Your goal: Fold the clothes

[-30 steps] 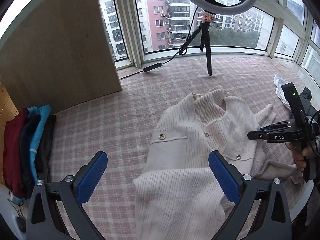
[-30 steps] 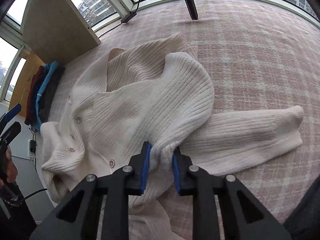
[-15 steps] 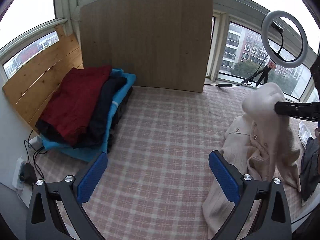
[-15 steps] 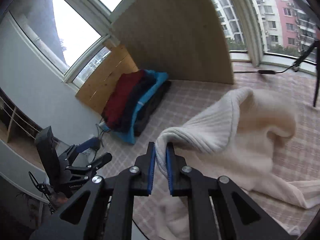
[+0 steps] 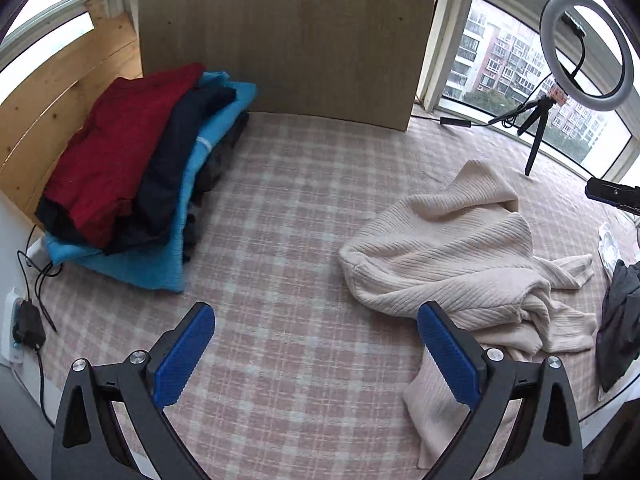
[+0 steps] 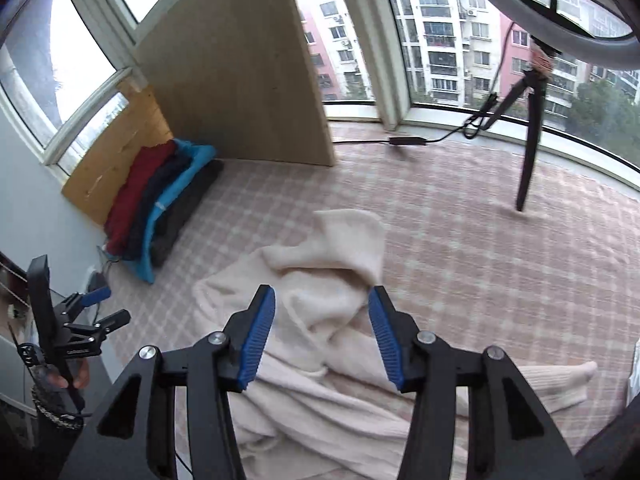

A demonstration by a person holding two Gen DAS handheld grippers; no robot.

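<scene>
Left of cream sweater (image 5: 452,248): folded clothes stack (image 5: 132,176), board (image 5: 288,36) behind.

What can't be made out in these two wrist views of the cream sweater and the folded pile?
- Cream sweater: its front and buttons are turned under in both views.
- Sweater's near part, right wrist view: hidden behind the right gripper.
- Folded pile: lower garments covered by the red one.
- Dark garment, left wrist view: cut off by the edge.
</scene>
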